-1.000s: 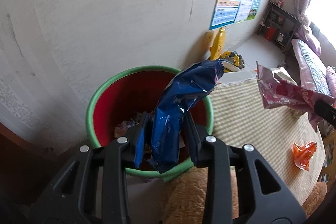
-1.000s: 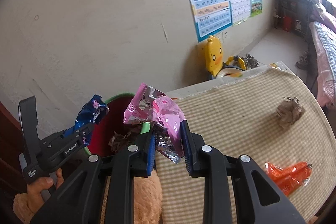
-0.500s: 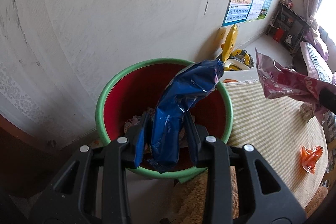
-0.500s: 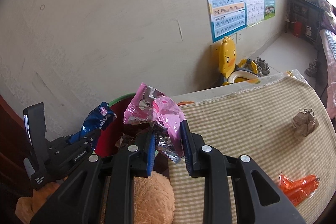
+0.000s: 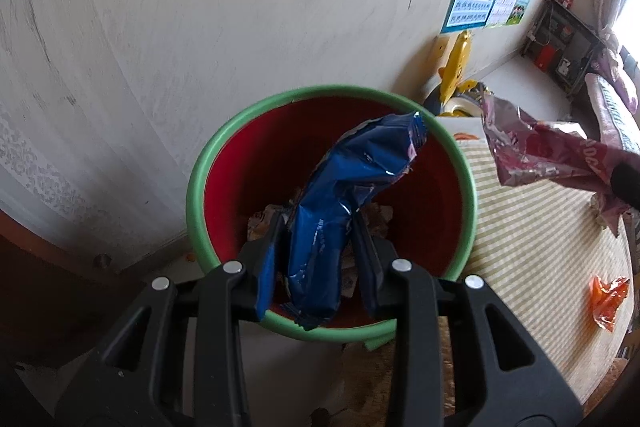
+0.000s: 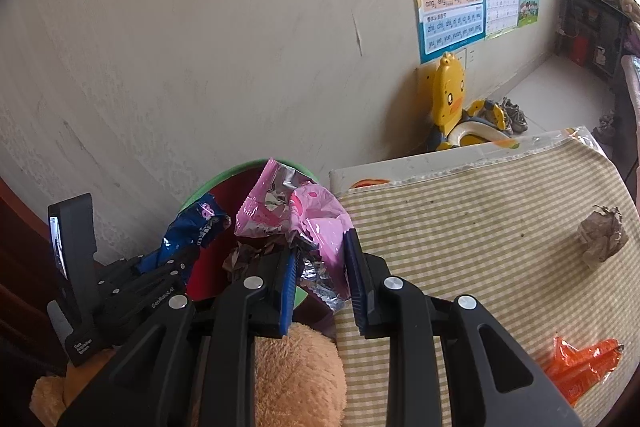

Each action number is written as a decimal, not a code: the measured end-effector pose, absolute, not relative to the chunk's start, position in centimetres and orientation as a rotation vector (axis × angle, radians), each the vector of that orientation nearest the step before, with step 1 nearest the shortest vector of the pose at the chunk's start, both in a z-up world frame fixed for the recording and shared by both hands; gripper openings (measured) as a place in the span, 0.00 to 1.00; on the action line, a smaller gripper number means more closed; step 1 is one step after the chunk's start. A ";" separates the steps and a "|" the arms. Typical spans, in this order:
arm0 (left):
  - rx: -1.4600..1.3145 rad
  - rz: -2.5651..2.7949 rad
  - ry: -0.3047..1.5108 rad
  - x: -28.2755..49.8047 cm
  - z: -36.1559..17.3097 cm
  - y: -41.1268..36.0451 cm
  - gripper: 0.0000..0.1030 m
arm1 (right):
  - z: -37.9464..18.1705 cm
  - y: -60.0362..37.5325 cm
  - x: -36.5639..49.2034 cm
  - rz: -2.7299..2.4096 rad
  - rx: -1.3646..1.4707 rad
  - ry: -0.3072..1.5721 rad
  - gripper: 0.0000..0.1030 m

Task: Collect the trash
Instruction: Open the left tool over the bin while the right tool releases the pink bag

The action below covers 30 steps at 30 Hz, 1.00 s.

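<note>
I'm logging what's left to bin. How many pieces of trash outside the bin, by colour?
Blue wrapper, in the left gripper: 1
Pink wrapper, in the right gripper: 1
Orange wrapper, on the striped cloth: 1
Brown paper ball, on the cloth: 1
Total: 4

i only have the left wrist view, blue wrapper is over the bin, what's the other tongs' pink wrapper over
Observer: The right tongs hold the pink wrapper at the bin's near rim, by the striped cloth's edge.
Operator: any trash left i can't see
Observer: A crumpled brown paper ball lies on the cloth.
Operator: what's under the tongs
Observer: A tan plush toy sits right below them.
</note>
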<state>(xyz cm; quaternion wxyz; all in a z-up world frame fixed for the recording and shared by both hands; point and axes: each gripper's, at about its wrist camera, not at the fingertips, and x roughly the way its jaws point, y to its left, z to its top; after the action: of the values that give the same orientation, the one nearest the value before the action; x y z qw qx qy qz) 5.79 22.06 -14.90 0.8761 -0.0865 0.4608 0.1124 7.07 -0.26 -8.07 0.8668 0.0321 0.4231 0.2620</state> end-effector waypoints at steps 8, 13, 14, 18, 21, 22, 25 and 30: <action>-0.187 0.250 1.007 5.9 -16.4 22.6 0.32 | -9.0 1.6 7.8 0.580 0.052 0.905 0.22; -0.188 0.247 1.028 6.1 -17.1 22.8 0.32 | -9.3 3.0 8.1 0.598 0.034 0.911 0.22; -0.188 0.247 1.031 6.1 -17.2 22.8 0.32 | -9.4 3.3 8.2 0.603 0.032 0.914 0.22; -0.189 0.243 1.036 6.1 -17.6 22.9 0.32 | -9.5 4.5 8.5 0.618 0.022 0.916 0.24; -0.191 0.242 1.043 6.3 -17.8 23.0 0.32 | -9.7 5.3 8.5 0.631 0.008 0.916 0.24; -0.192 0.243 1.045 6.3 -17.8 23.1 0.32 | -9.8 5.5 8.6 0.636 0.003 0.918 0.24; -0.195 0.244 1.049 6.3 -17.9 23.2 0.32 | -10.0 6.2 8.6 0.643 -0.003 0.919 0.24; -0.199 0.246 1.052 6.5 -18.0 23.2 0.32 | -10.2 6.8 8.5 0.650 -0.008 0.923 0.24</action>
<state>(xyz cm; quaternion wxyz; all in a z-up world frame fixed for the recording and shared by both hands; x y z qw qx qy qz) 6.52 23.25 -18.00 0.8528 -0.0946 0.5001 0.1169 8.54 6.83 -10.25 0.8449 -0.0038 0.4372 0.3081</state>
